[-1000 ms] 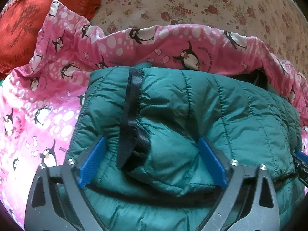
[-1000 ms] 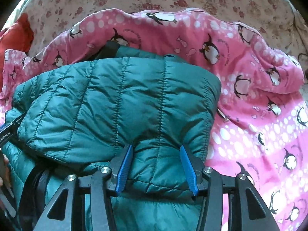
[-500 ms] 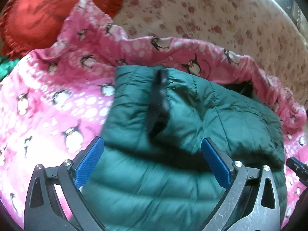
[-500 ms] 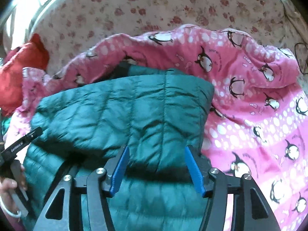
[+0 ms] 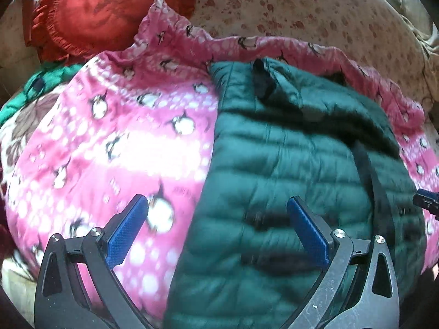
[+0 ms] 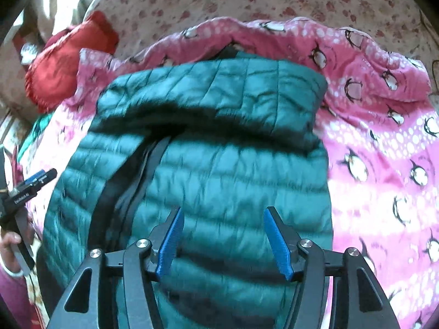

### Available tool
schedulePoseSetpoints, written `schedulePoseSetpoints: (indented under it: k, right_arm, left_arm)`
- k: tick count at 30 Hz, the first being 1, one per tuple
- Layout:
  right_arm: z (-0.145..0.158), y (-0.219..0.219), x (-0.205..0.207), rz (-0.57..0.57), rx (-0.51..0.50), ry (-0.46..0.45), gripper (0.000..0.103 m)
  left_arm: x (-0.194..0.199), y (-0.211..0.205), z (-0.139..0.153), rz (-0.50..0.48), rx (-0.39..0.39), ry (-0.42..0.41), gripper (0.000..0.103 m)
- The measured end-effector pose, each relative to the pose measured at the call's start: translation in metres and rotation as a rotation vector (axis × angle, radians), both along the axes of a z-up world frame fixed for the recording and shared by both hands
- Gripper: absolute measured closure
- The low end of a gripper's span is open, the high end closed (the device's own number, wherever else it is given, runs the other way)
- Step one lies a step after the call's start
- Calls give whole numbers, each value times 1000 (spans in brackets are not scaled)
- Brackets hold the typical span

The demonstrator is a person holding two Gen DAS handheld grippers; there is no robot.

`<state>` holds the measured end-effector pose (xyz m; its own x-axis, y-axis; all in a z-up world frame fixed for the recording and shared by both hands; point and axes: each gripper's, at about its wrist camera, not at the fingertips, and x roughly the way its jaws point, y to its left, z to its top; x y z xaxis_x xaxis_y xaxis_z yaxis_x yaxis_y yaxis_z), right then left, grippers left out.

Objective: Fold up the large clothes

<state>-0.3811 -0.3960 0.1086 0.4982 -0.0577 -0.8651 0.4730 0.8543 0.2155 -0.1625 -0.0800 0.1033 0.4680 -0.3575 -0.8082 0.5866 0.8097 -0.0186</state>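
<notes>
A bed with a cream floral sheet point(image 5: 315, 8) fills the top of the frame. On it lie a pink penguin blanket point(image 5: 109, 142) at centre and a red cushion point(image 5: 104, 13) at upper left; the blanket carries a green quilted jacket point(image 5: 288, 178).

Motion blur smears the quilted dark-green puffer jacket point(image 5: 288, 170) and the penguin prints of the pink fleece blanket point(image 5: 115, 148) beneath it in both wrist views. The jacket's near hem runs off the bottom edge behind the left gripper point(image 5: 216, 235) and right gripper point(image 6: 222, 235). A red frilled cushion point(image 5: 104, 13) is cut by the top of the frame. The small white lettering on the left gripper's black body at the right view's edge cannot be read.
</notes>
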Motion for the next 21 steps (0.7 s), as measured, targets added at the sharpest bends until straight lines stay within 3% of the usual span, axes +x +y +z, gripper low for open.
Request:
schedulePoseSetpoints:
  k: [14,21]
  right_arm:
    - [-17,47,-75,100,30,89,45]
    - [-18,41,-116,78,72,91,45]
  left_arm:
    - [-39,60,-27,-11,66,97,1]
    - [-38,80,-40,-4,24,198,1]
